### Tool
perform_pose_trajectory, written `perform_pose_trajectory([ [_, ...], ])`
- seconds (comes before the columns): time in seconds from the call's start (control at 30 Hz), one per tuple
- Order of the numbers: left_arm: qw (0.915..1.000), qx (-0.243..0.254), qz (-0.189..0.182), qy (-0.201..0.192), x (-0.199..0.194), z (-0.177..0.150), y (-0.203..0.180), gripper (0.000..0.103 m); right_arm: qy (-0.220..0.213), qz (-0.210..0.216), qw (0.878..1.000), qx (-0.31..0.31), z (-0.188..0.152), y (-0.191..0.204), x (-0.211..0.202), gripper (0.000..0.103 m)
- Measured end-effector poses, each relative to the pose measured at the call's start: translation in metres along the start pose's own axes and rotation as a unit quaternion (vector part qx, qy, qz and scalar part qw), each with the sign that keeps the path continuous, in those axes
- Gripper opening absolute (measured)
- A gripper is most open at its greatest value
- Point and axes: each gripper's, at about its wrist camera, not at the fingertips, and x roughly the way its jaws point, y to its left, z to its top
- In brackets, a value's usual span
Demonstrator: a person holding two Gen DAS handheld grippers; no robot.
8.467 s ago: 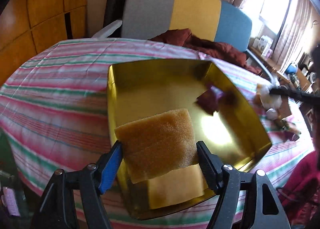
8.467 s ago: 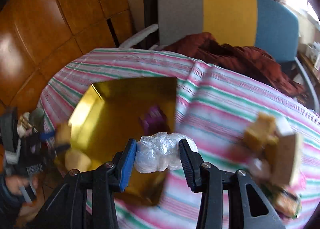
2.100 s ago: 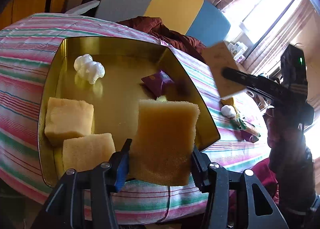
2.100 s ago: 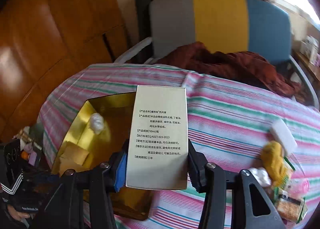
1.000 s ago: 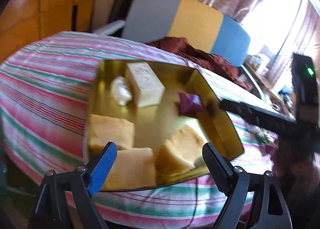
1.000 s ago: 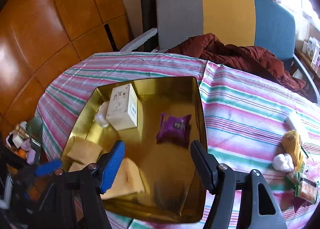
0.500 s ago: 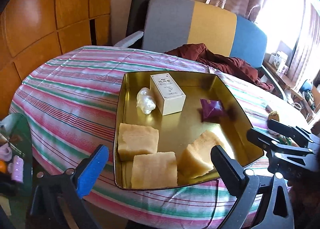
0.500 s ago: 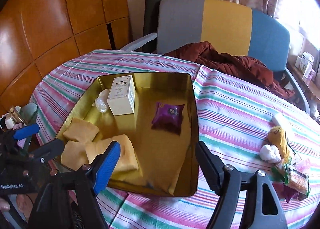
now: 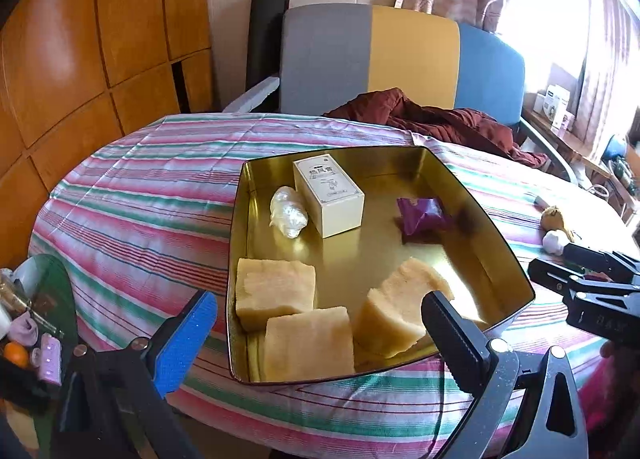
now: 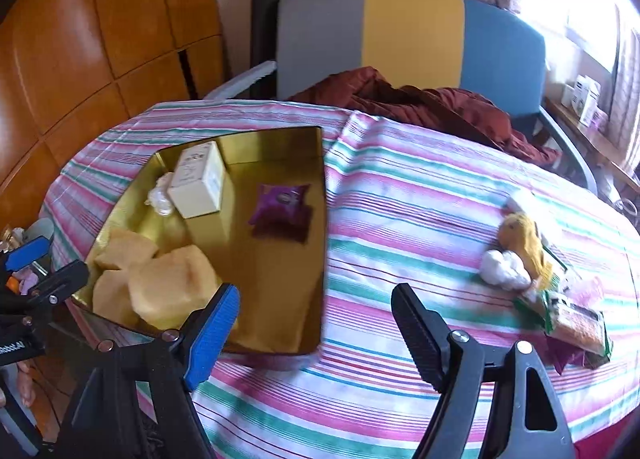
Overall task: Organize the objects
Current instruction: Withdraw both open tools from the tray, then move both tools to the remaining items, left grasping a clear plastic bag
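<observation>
The loose pile (image 10: 536, 271) lay on the desk (image 10: 400, 219) ahead and right of the right gripper (image 10: 316, 323), the nearer one, both grippers' jaws apart and empty, the tray (image 10: 320, 219) to its left.

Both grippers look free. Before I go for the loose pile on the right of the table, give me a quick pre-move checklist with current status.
1. Left gripper open, nothing held: ok.
2. Right gripper open, nothing held: ok.
3. Gold tray has bare floor for more items, near the purple packet: ok.
4. White wad and yellow toy on the tablecloth, unobstructed: ok.
5. Snack packets separable from the pile: cannot tell, they overlap.
6. Third sponge lying flat: not ok, it leans tilted.
</observation>
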Motion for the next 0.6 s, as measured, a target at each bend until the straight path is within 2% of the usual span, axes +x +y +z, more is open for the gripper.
perform_pose_trajectory([
  [0.1, 0.9999, 0.009, 0.001, -0.008, -0.001, 0.0, -0.004, 0.103, 0.004, -0.007, 1.0, 0.016, -0.003, -0.015, -0.001, 0.08],
  [0.4, 0.9981, -0.006, -0.06, 0.015, 0.007, 0.004, -0.006, 0.103, 0.006, -0.05, 0.996, 0.076, -0.01, -0.083, -0.012, 0.08],
  [0.5, 0.9974, -0.004, -0.069, 0.02, 0.01, 0.005, -0.01, 0.103, 0.007, -0.071, 0.991, 0.113, -0.013, -0.118, -0.021, 0.08],
  [0.6, 0.9944, -0.016, -0.1, 0.029, 0.012, 0.007, -0.013, 0.103, 0.004, -0.1, 0.981, 0.164, -0.016, -0.159, -0.034, 0.08],
])
